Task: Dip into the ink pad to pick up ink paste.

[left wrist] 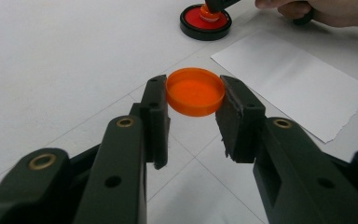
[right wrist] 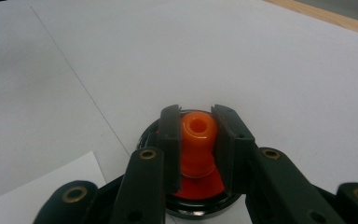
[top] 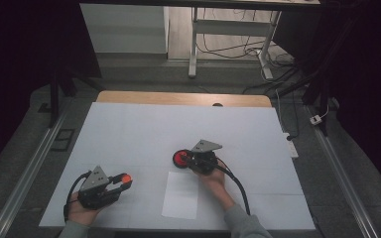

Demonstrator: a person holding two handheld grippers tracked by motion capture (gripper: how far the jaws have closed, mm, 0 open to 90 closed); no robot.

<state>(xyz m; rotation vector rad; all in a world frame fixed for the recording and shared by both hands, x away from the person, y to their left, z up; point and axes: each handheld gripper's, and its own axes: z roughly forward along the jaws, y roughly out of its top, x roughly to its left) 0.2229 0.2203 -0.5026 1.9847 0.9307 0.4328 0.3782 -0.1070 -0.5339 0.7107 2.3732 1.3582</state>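
Stamp (right wrist: pixel 196 140) stood upright between our right gripper's (right wrist: pixel 197 144) jaws, clamped by its knob, its base on the ink pad (left wrist: pixel 205 23) directly below. Our left gripper (left wrist: pixel 195 98) held the orange lid (left wrist: pixel 195 91) pinched across its rim, well aside. Paper (top: pixel 180 194) lay just beside the pad, toward us, with open table (top: pixel 129 134) all round for the carry.

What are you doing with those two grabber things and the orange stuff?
A person holds a gripper in each hand. The left gripper pinches an orange cap above the table. The right gripper grips an orange stamp and has it set on the red ink pad. A sheet of paper lies between them.
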